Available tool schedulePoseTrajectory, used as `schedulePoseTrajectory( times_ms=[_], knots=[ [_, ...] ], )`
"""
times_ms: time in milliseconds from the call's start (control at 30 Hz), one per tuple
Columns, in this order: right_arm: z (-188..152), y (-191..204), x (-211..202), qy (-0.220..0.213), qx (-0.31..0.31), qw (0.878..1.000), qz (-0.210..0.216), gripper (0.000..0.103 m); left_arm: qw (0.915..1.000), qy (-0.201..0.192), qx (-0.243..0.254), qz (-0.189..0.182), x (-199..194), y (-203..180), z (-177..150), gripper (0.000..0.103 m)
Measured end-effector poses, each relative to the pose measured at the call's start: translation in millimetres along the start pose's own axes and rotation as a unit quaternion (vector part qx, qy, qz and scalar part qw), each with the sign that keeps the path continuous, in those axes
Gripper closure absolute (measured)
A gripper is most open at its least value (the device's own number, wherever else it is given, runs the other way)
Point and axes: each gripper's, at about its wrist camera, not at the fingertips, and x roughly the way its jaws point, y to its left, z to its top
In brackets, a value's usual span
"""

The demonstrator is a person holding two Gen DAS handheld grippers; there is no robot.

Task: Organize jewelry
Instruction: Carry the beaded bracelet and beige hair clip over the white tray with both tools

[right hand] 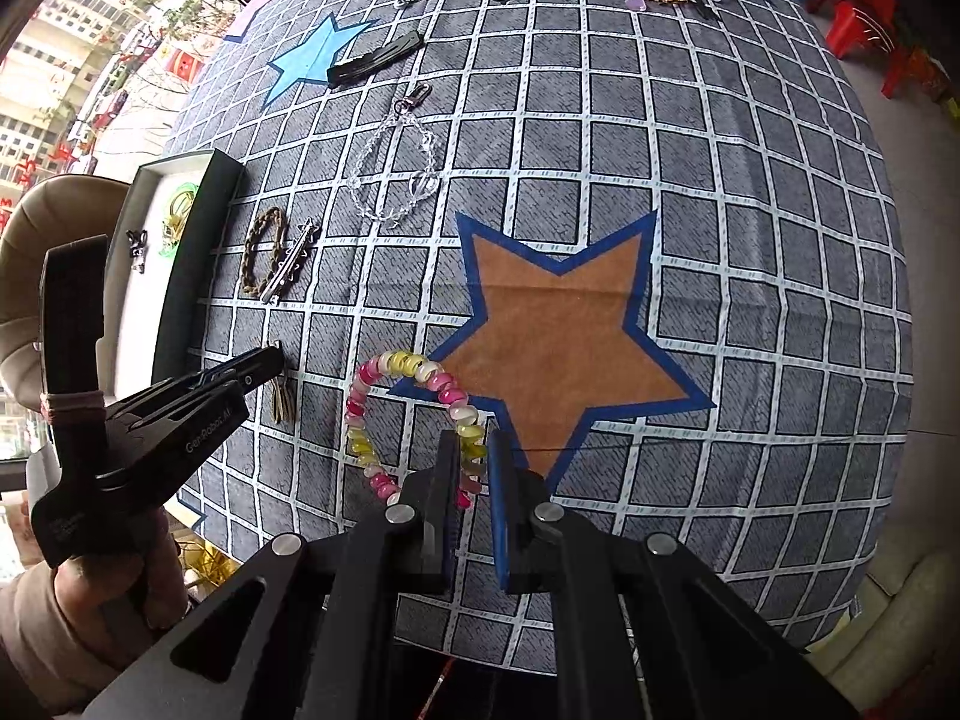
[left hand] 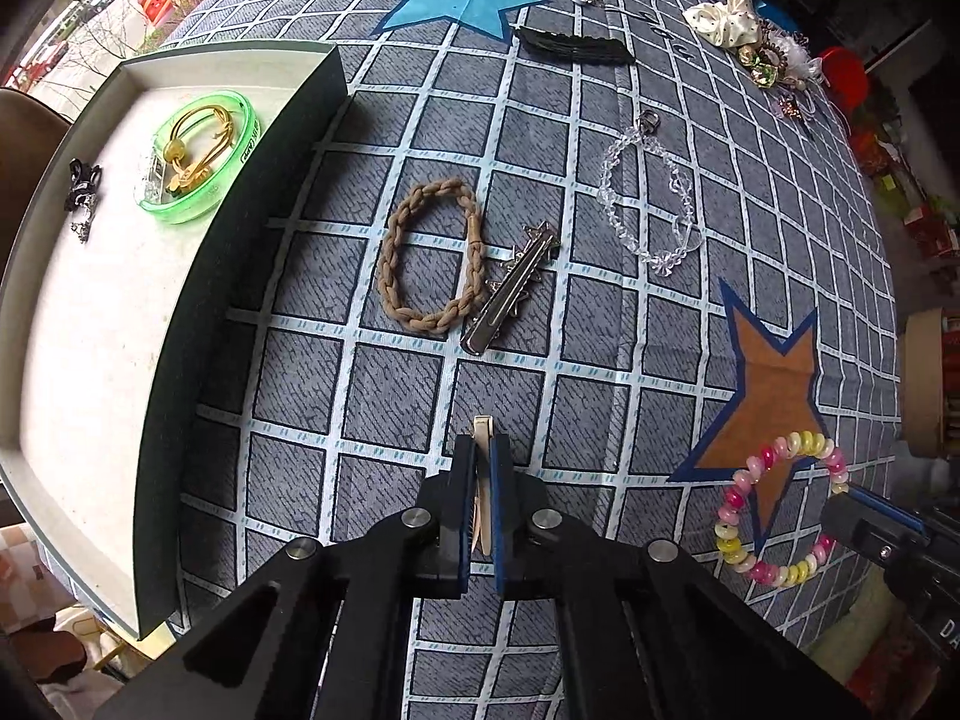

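My left gripper (left hand: 482, 447) is shut on a small beige hair clip (left hand: 483, 429); the clip also shows under its tips in the right wrist view (right hand: 282, 399). The white tray (left hand: 90, 312) lies to its left, holding a green bangle (left hand: 201, 159) with a gold piece inside and a small black charm (left hand: 81, 192). My right gripper (right hand: 474, 456) is closed around one side of the pink and yellow bead bracelet (right hand: 414, 414), which lies on the cloth. A braided tan hair tie (left hand: 429, 255), a silver clip (left hand: 510, 288) and a clear bead bracelet (left hand: 651, 204) lie ahead.
A black comb clip (left hand: 573, 48) lies by the blue star. A pile of bows and trinkets (left hand: 750, 42) sits at the far right. The table edge curves down on the right, with red stools (right hand: 864, 24) beyond it.
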Motion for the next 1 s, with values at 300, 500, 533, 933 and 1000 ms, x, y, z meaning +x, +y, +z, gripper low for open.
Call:
schedulePoseTrajectory(
  times_ms=[300,500,533,933,1000],
  knots=[
    [12,21,1,-0.007,-0.009,1.000,0.009,0.093,0.9989,-0.028,0.012,-0.036,-42,15,6,0.092],
    [26,53,0,-0.013,-0.034,0.999,0.022,0.093,0.9979,-0.055,0.000,-0.035,-78,57,9,0.092],
    [29,59,0,-0.014,-0.038,0.999,0.025,0.093,0.9977,-0.059,-0.002,-0.033,-82,61,9,0.092],
    [64,169,13,-0.018,-0.123,0.991,0.058,0.093,0.9924,-0.100,-0.071,0.001,-112,162,14,0.092],
    [71,189,18,-0.016,-0.136,0.989,0.065,0.093,0.9914,-0.102,-0.082,0.006,-112,180,15,0.092]
  ],
)
